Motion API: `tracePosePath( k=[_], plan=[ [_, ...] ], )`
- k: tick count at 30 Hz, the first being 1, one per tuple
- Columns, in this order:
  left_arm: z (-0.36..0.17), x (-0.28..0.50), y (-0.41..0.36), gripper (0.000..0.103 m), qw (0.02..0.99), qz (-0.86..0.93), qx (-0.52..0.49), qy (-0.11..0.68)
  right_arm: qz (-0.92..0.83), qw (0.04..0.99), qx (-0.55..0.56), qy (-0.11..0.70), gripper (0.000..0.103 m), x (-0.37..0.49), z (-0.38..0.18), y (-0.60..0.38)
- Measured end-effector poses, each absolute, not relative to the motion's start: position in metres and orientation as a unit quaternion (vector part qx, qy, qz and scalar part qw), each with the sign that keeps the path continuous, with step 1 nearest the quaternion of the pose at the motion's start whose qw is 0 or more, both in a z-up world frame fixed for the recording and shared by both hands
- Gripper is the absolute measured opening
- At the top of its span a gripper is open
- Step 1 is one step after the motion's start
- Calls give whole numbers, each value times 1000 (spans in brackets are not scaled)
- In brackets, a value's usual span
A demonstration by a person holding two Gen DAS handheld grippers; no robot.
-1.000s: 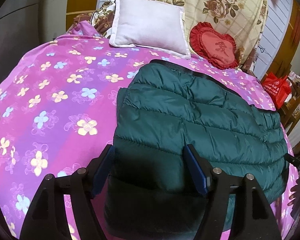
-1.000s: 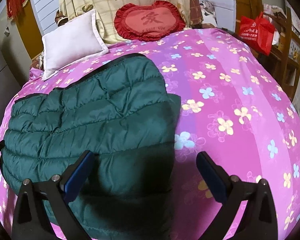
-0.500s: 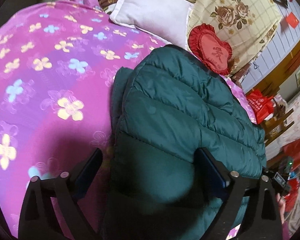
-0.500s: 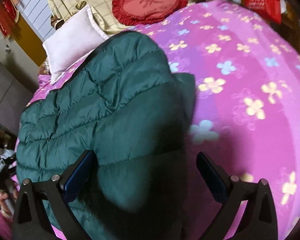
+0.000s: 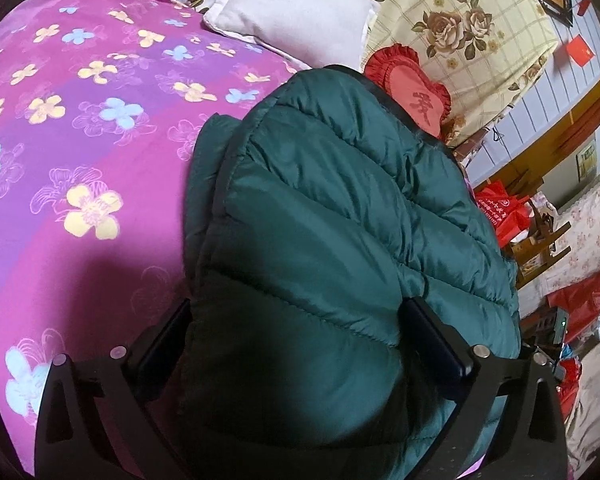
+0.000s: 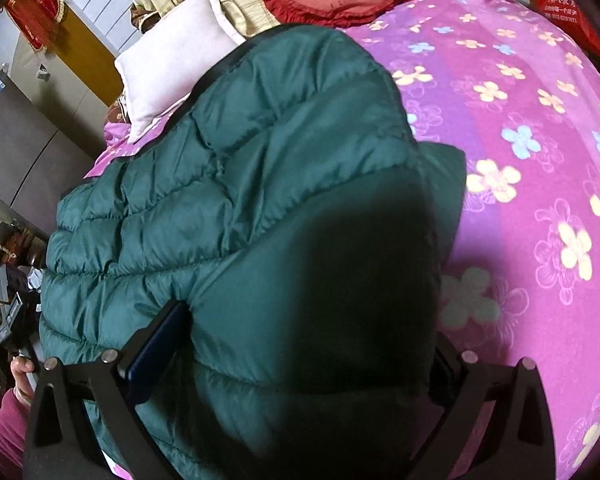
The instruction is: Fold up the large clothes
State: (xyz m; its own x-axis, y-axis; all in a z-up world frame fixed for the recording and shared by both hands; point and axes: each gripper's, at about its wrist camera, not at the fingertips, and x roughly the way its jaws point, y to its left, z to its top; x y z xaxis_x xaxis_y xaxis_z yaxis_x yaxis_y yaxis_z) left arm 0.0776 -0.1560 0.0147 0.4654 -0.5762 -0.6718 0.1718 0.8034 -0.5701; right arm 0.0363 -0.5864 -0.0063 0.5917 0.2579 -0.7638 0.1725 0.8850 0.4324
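A dark green quilted puffer jacket (image 5: 320,200) lies folded on the pink flowered bed cover (image 5: 80,140). My left gripper (image 5: 300,340) is open wide and low over the jacket's near end, whose padded edge bulges up between the fingers (image 5: 164,344). In the right wrist view the same jacket (image 6: 240,160) fills the middle. My right gripper (image 6: 300,352) is open too and straddles the jacket's near corner. Its left finger (image 6: 156,348) lies against the fabric, and the jacket mostly hides the right one.
A white pillow (image 5: 296,12) and a red heart cushion (image 5: 416,92) sit at the head of the bed against a floral blanket. Bare cover (image 6: 520,160) stretches beside the jacket. A red bag (image 5: 500,212) and clutter stand off the bed's edge. A hand (image 6: 20,368) in a pink sleeve shows low left.
Both grippers have dropped closer to the jacket's near end, which now bulges between their fingers. The left jaws have spread wider. The jacket has not shifted.
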Motion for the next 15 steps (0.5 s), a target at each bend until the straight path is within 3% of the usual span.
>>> tracePosePath(
  k=[4,7,9,14,15],
  plan=[
    [15,77,-156,84,824,-232,-217,470,31,863,245,442,102,37,-6,-585],
    [20,73,-160,71,830,-235,-203,464,30,868,244,432,99,31,-5,-585],
    [27,67,-165,57,838,-235,-182,457,29,873,237,426,92,27,0,-581],
    [52,50,-167,30,851,-241,-155,439,29,882,235,408,53,11,23,-571],
    [58,45,-167,26,852,-245,-154,436,33,884,239,400,49,6,29,-570]
  ],
)
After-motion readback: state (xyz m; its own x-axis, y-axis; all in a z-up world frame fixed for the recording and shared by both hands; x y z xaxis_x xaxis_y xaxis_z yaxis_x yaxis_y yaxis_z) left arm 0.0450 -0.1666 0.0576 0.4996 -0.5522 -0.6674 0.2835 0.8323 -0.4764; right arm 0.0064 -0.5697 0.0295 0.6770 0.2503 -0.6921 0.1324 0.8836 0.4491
